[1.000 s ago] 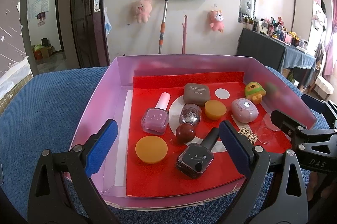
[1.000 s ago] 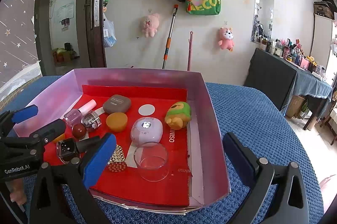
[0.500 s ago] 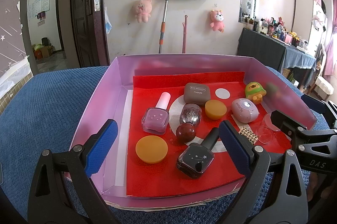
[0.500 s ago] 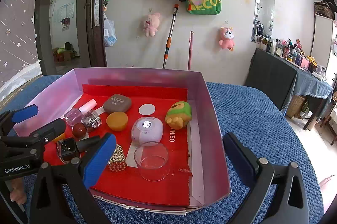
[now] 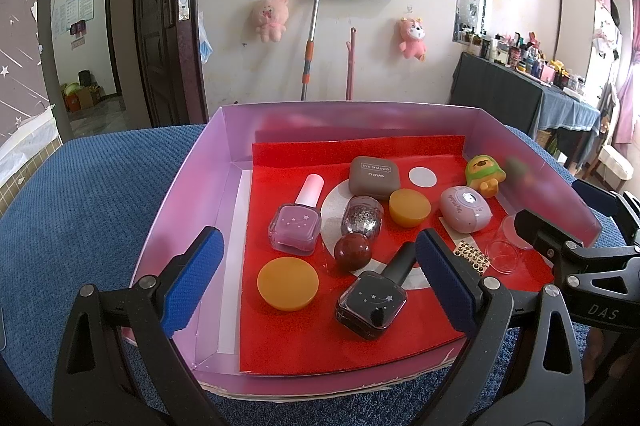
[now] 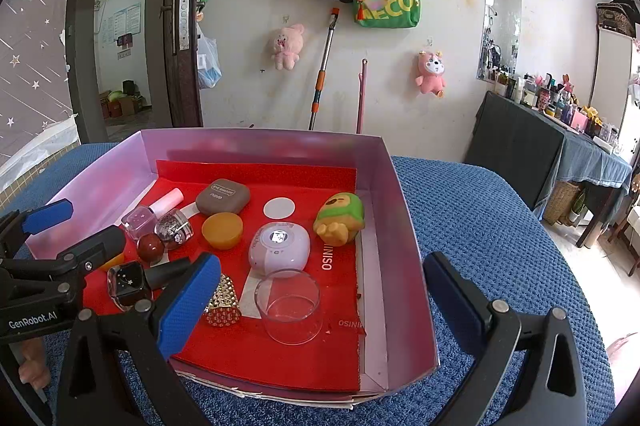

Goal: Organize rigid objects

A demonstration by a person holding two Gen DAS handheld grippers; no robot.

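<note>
A pink box point(image 5: 188, 177) with a red liner holds several small things: a pink nail polish bottle point(image 5: 296, 226), a black nail polish bottle point(image 5: 372, 300), a glitter jar point(image 5: 362, 218), a dark red ball point(image 5: 353, 252), two orange discs point(image 5: 287, 284), a brown eye shadow case point(image 5: 374, 175), a lilac case point(image 6: 279, 249), a green-yellow toy point(image 6: 340, 220), a clear cup point(image 6: 290, 306) and a studded piece point(image 6: 223, 306). My left gripper point(image 5: 316, 286) is open and empty above the box's near left. My right gripper point(image 6: 320, 298) is open and empty above the near right.
The box point(image 6: 404, 266) sits on a blue textured cloth point(image 6: 480, 226). A dark door point(image 5: 160, 25) stands behind on the left. A dark table point(image 6: 540, 153) crowded with bottles stands at the right. Bags and plush toys hang on the far wall.
</note>
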